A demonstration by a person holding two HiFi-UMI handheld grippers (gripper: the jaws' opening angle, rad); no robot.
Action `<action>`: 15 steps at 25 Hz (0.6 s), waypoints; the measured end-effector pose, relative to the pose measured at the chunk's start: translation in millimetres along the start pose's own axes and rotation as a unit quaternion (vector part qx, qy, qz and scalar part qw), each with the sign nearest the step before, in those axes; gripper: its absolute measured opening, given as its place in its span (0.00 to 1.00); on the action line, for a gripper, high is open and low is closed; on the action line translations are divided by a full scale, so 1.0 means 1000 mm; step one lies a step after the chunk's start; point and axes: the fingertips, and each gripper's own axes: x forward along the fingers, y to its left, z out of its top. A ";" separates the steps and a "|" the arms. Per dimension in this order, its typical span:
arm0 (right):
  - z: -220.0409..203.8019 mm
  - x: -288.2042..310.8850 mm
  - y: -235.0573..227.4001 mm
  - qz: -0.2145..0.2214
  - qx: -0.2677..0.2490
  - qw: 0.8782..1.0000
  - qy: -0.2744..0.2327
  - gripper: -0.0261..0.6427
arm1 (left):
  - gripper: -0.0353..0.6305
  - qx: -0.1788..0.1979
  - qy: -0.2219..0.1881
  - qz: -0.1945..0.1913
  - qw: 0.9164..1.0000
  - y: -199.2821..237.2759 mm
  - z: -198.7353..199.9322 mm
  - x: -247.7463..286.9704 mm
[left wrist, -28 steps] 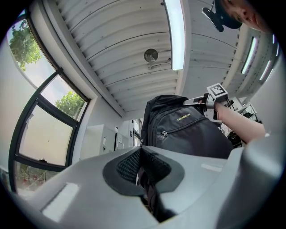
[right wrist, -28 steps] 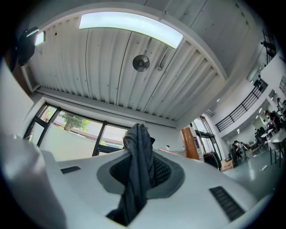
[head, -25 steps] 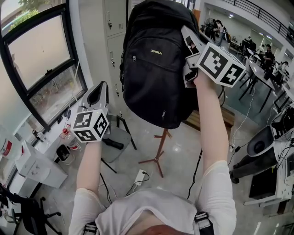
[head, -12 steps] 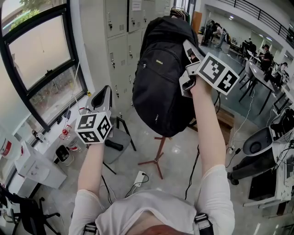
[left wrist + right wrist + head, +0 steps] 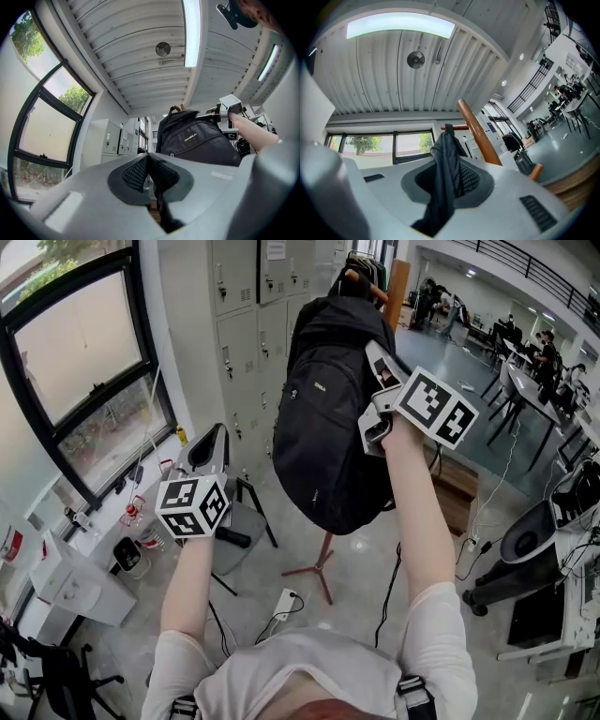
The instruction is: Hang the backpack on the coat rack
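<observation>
Room: bright office hall, grey lockers (image 5: pixel 239 324) behind the coat rack (image 5: pixel 323 559), a large dark-framed window (image 5: pixel 75 362) off to its left.
Right gripper (image 5: pixel 377 395): clenched on a dark strap (image 5: pixel 446 173) of the backpack, raised beside the rack's upper part on an outstretched arm.
Strap: runs up out of the jaws toward the rack's wooden pole and a side peg; whether it rests on the peg cannot be told.
Backpack (image 5: pixel 328 427): black, upright, hanging in front of the rack's pole and covering most of it; its top handle sits at the rack's wooden tip.
Left gripper (image 5: pixel 149 169): jaws pressed together on nothing, held lower and well left of the rack, clear of the bag.
Coat rack: wooden, with only its splayed feet and its top showing past the bag.
Beyond the rack: desks and seated people at far right.
</observation>
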 end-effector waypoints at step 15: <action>-0.040 -0.017 -0.009 -0.023 -0.112 0.993 0.019 0.14 | 0.07 -0.008 0.037 -0.016 0.999 -0.014 -0.038 0.006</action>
